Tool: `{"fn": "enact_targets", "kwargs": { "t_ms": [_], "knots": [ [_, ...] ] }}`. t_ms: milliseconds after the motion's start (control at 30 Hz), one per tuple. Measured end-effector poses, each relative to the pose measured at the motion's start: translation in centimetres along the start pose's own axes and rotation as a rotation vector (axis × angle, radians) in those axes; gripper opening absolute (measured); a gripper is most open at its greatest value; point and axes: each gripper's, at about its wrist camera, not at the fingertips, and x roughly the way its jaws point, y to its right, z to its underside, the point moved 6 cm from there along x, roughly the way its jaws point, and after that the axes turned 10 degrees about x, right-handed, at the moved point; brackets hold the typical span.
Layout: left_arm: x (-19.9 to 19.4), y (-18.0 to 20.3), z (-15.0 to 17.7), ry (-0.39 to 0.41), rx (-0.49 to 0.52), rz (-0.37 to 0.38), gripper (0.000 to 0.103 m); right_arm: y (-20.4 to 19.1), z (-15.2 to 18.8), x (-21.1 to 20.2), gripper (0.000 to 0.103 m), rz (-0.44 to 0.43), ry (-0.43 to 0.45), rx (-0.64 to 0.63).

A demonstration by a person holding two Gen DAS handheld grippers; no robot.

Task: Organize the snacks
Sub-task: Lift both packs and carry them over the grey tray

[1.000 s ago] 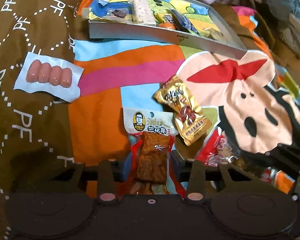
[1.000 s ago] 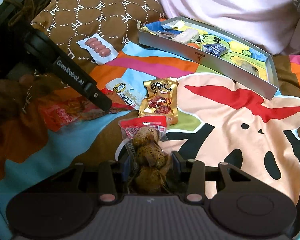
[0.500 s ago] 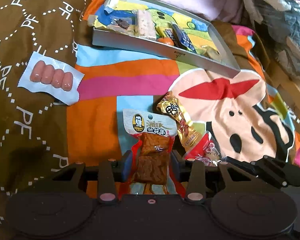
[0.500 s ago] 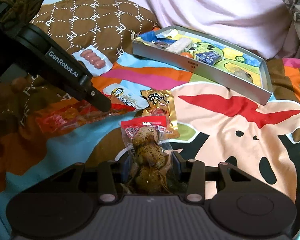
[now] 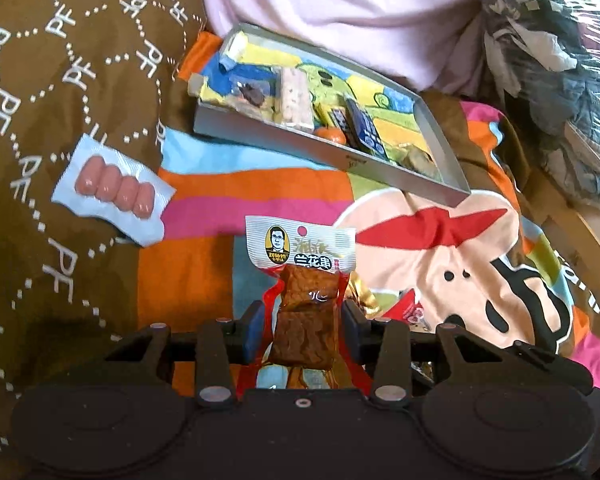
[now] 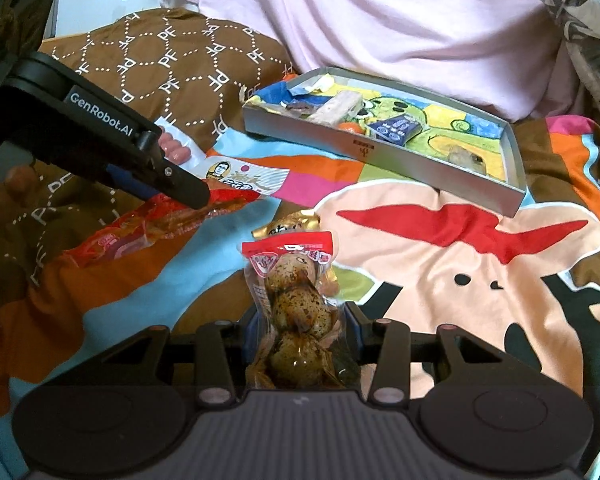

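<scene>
My left gripper point(image 5: 302, 322) is shut on a tofu snack packet point(image 5: 300, 254) with a white header and brown blocks, held above the blanket; both also show in the right wrist view, gripper point(image 6: 188, 196) and packet point(image 6: 240, 178). My right gripper point(image 6: 300, 330) is shut on a clear quail egg packet point(image 6: 296, 280) with a red top, lifted off the blanket. A grey tray point(image 5: 328, 152) holding several snacks lies ahead; it also shows in the right wrist view point(image 6: 384, 156). A gold snack packet point(image 6: 288, 226) lies under the egg packet.
A sausage pack point(image 5: 114, 192) lies on the brown pillow at left. The colourful cartoon blanket point(image 6: 460, 280) covers the bed. Pink bedding point(image 6: 380, 20) rises behind the tray. Bagged clothes point(image 5: 560, 60) sit at the far right.
Both grippers have risen with their packets and tilted toward the tray. The tofu packet left the blanket. The gold packet has slipped under the grippers in the views.
</scene>
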Motion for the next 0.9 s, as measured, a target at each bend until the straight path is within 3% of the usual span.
{"fn": "enact_targets", "kwargs": {
  "t_ms": [267, 600, 733, 900],
  "knots": [
    [0.7, -0.3, -4.8, 0.086, 0.0, -0.036, 0.044, 1.9, -4.0, 1.0, 0.047, 0.004, 0.063, 0.035],
    [5.7, 0.1, -16.4, 0.218, 0.062, -0.081, 0.045, 7.1, -13.4, 5.2, 0.047, 0.068, 0.178, 0.038],
    [8.8, 0.6, -20.2, 0.236, 0.089, -0.101, 0.046, 9.7, -17.0, 7.9, 0.047, 0.098, 0.193, 0.113],
    [12.1, 0.4, -22.5, 0.223, 0.104, -0.11, 0.046, 12.9, -20.0, 11.1, 0.047, 0.109, 0.181, 0.246]
  ]
}}
